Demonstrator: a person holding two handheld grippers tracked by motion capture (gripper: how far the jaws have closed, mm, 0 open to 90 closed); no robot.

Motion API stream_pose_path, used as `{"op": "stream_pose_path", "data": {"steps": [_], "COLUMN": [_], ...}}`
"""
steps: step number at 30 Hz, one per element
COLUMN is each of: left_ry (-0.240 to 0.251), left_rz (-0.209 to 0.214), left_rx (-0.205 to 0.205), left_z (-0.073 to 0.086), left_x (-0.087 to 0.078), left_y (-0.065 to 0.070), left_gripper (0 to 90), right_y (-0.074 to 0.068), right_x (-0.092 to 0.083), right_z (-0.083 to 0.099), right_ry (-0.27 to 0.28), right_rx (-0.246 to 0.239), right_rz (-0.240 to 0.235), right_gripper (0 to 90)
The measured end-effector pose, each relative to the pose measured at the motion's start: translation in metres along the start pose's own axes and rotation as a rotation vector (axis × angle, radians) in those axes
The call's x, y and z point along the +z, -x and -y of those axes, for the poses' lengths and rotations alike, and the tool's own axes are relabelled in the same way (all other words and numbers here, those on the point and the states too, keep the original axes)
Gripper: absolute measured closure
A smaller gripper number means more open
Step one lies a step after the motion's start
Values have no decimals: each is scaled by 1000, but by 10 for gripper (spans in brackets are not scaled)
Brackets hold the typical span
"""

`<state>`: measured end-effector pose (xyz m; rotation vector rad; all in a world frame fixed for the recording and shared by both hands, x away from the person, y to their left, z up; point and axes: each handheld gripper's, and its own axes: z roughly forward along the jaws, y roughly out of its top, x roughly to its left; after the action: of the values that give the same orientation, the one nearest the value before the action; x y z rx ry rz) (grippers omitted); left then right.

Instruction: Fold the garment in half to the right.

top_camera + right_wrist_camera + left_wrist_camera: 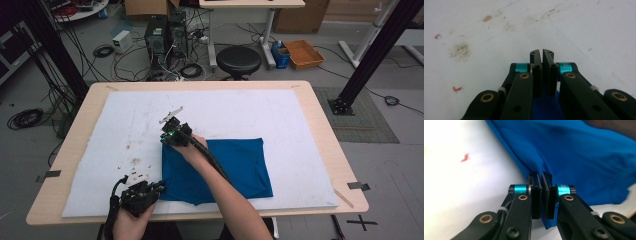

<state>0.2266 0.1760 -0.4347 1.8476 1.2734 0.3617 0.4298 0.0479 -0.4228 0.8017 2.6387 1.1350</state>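
While both grippers pinch the blue cloth [220, 170] at its left edge, the step in hand looks like a fold or a lift of that edge, and it goes best if the two hands travel together so the fabric stays taut between them. The cloth lies flat on the white mat [125, 125], right of the middle and toward the near side of the table [320, 115]. The left gripper [541, 176] has its jaws pressed together on the near-left corner, with blue fabric bunched between the pads. The right gripper [541, 53] is likewise clamped, on the far-left corner, where a strip of blue shows under its jaws. Lifting only enough to clear the mat should keep the cloth from dragging or creasing. Nothing lies on the mat in the way apart from stains and small dark specks [135, 172]. A stool [238, 61], cables and an orange bin [303, 53] stand well beyond the far edge.
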Motion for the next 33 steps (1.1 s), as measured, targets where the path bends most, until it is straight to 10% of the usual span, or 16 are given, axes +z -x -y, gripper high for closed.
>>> {"op": "stream_pose_path", "data": {"steps": [12, 33], "left_ry": [76, 9], "left_rz": [152, 364], "left_rx": [78, 205], "left_z": [-41, -73], "left_x": [2, 94], "left_y": [45, 155], "left_gripper": [869, 869], "right_y": [44, 134], "right_x": [-73, -183], "right_z": [7, 99], "right_ry": [84, 57], "right_rx": [78, 148], "right_rz": [-85, -2], "right_gripper": [870, 869]}}
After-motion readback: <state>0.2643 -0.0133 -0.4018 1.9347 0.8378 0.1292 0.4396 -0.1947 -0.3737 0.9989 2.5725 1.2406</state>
